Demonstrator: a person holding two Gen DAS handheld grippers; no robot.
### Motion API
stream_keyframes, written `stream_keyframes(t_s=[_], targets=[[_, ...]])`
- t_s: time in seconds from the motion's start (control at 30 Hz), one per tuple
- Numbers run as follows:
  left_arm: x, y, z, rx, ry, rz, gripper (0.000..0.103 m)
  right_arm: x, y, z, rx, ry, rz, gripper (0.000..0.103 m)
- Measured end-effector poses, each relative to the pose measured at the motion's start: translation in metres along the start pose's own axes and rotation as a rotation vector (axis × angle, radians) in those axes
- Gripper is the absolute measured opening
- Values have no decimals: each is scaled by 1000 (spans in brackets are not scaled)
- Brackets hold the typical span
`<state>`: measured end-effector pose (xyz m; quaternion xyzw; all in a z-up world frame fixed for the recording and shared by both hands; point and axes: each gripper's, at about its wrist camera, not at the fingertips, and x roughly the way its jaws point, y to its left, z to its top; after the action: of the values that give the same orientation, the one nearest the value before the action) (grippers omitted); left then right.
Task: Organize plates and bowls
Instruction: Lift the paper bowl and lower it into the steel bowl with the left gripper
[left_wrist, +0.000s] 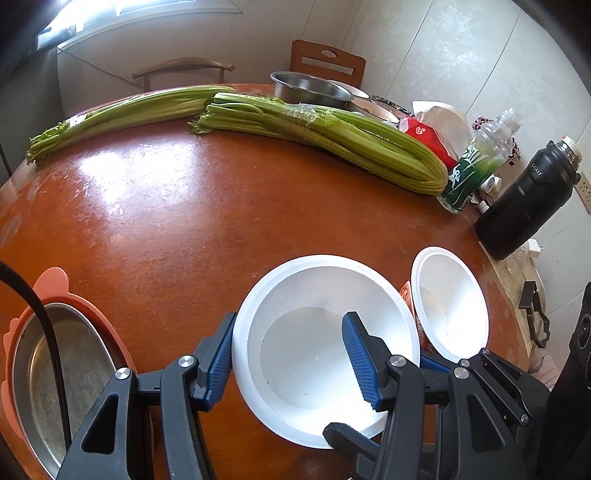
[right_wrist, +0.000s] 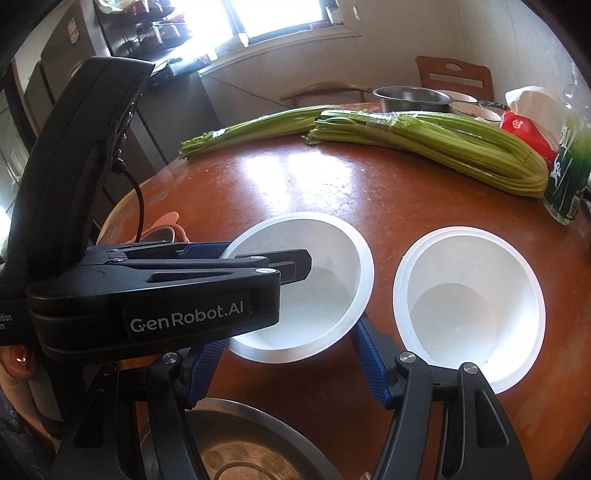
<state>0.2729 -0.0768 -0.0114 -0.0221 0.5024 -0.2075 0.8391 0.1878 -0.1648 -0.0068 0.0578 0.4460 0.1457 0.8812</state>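
Evidently the left tool (left_wrist: 288, 358) pinches the near white bowl's (left_wrist: 314, 288) wall for stacking; the right tool (right_wrist: 288, 365) seems to clamp the other bowl's (right_wrist: 469, 295) rim.

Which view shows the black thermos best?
The left wrist view: the black thermos stands whole and upright at the table's right edge, beyond the smaller white bowl, cap and body both visible. The right wrist view does not show it at all; its right side ends at the green-labelled bottle.

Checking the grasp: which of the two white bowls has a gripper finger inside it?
The left white bowl: the left gripper straddles its rim. The right white bowl has none inside.
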Motion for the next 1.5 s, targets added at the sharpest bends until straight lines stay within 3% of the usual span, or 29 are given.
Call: stream_keyframes(t_s=[0.47, 0.83, 1.5], targets=[[-52, -19, -15, 18, -95, 11, 57, -43, 16, -5, -40, -82, 3, 69], [-89, -42, -49, 18, -156, 45, 57, -81, 28, -31, -75, -125, 35, 69], [-104, -69, -123, 24, -159, 89, 57, -108, 32, -93, -126, -110, 63, 69]])
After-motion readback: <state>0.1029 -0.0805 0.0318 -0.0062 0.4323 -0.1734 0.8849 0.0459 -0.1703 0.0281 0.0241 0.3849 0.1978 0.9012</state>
